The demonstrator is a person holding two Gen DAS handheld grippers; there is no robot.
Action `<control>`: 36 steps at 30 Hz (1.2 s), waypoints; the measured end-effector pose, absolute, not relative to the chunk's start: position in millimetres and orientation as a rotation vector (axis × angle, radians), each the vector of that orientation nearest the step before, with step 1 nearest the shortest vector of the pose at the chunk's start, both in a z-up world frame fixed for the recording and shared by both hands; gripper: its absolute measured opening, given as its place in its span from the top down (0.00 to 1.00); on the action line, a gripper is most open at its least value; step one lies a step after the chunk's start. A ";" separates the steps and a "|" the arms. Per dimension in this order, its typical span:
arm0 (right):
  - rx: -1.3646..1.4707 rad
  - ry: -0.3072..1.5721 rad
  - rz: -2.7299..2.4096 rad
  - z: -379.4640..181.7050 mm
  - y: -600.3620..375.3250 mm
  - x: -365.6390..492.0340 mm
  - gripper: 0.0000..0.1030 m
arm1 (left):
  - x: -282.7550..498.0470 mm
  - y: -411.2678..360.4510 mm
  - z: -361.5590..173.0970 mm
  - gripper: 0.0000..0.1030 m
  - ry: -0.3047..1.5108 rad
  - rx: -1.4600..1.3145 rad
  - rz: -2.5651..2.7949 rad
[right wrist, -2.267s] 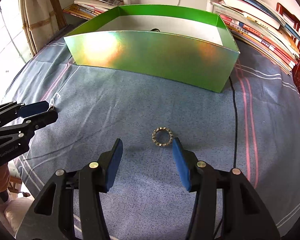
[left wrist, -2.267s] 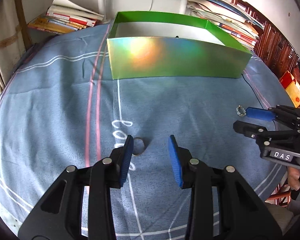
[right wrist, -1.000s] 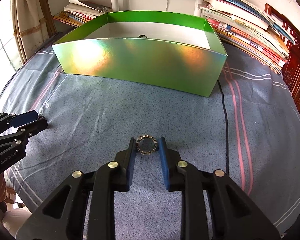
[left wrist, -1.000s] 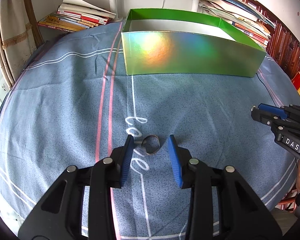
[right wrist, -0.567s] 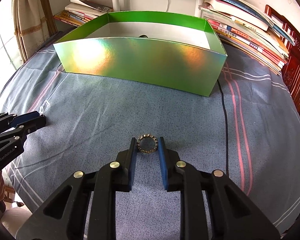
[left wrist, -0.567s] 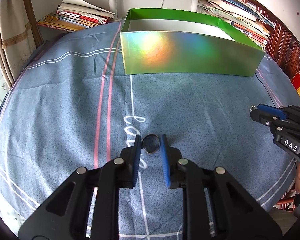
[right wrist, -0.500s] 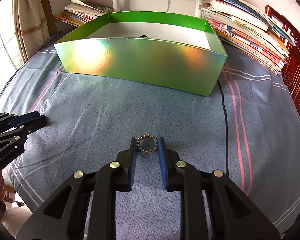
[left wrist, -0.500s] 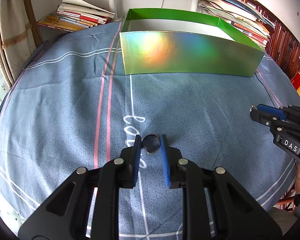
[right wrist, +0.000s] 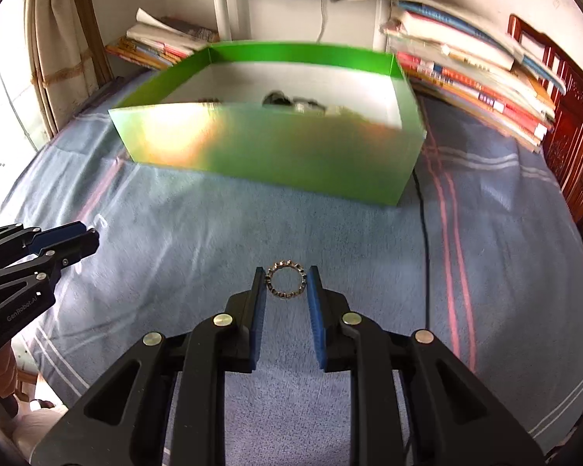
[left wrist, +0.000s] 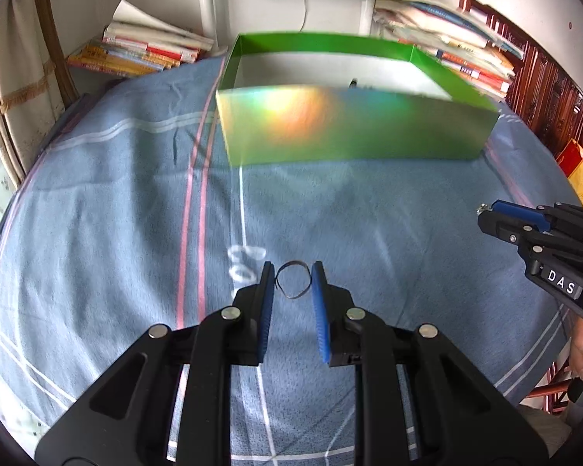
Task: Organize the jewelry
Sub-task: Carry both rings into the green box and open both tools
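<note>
My left gripper [left wrist: 291,276] is shut on a thin dark ring [left wrist: 292,280], held above the blue cloth. My right gripper [right wrist: 285,280] is shut on a beaded metal ring [right wrist: 286,280], also lifted off the cloth. The open green box [left wrist: 353,132] stands ahead of both grippers; it shows in the right wrist view [right wrist: 276,155] too, with several small jewelry pieces [right wrist: 303,105] lying inside. The right gripper appears at the right edge of the left wrist view [left wrist: 486,217], and the left gripper at the left edge of the right wrist view [right wrist: 85,237].
A blue cloth with pink and white stripes [left wrist: 136,233] covers the table. Stacks of books [right wrist: 478,77] lie behind and to the right of the box, more books [left wrist: 144,50] at back left. A black cable [right wrist: 423,240] runs along the cloth right of the box.
Both grippers have risen off the cloth with their rings and moved toward the green box, which now looks larger and is motion-blurred.
</note>
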State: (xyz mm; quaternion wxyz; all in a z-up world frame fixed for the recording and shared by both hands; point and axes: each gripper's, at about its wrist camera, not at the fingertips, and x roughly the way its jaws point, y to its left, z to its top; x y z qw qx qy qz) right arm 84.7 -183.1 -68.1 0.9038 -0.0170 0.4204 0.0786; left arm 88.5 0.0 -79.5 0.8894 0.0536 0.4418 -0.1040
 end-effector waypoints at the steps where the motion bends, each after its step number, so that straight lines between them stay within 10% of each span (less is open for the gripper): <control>1: -0.031 0.850 0.163 -60.2 -184.3 87.0 0.79 | 91.0 -1.1 -71.7 0.81 0.897 0.115 -0.220; 12: 0.055 0.654 0.184 24.2 -196.8 173.9 0.79 | 173.8 -28.0 17.4 0.81 0.728 0.124 -0.275; 23: 0.036 0.852 0.105 -40.1 -198.4 248.3 0.76 | 262.7 -68.5 -42.6 0.80 0.898 0.135 -0.271; 36: 0.149 0.687 0.096 5.2 -236.4 156.8 0.35 | 205.0 -24.9 -6.3 0.39 0.773 0.033 -0.218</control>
